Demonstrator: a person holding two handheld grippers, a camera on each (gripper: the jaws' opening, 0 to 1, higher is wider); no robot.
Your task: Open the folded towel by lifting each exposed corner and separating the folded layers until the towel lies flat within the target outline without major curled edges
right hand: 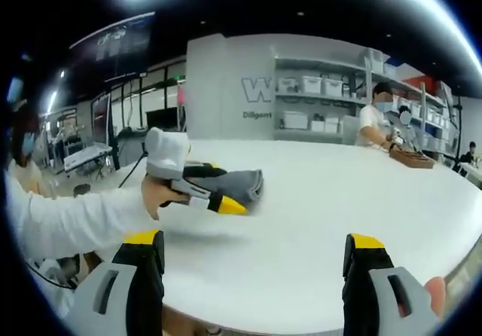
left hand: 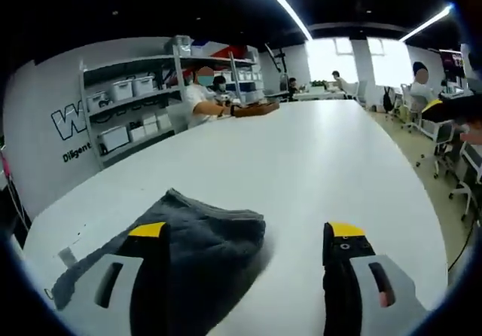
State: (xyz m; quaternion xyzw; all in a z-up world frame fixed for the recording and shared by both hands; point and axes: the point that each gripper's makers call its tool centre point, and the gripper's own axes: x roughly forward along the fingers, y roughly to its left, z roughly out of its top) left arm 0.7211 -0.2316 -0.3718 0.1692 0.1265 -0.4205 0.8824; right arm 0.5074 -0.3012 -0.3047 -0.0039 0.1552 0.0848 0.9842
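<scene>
A grey towel (left hand: 192, 238), folded and rumpled, lies on the white worktop (left hand: 316, 170) near its edge. In the left gripper view the left gripper (left hand: 248, 234) hangs over the towel with its 2 yellow-tipped jaws spread wide and nothing between them. The left jaw stands in front of the towel's near part, so the cloth shows on both sides of that jaw; the right jaw is over bare worktop, beside the towel and apart from it. Whether the left jaw touches the cloth cannot be told.

In the right gripper view the towel (right hand: 230, 185) lies farther along the worktop (right hand: 354, 208), well apart from the right gripper (right hand: 252, 245), whose 2 jaws are also released and wide, holding nothing, over bare white surface. The left gripper (right hand: 215, 200) comes in there from the left, held by a hand (right hand: 158, 194) at the end of a white sleeve (right hand: 68, 223), its yellow tips at the towel's near edge.

Beyond the towel, past the far side of the worktop, a seated person (left hand: 202, 99) works beside grey shelves (left hand: 128, 102) carrying white bins.
</scene>
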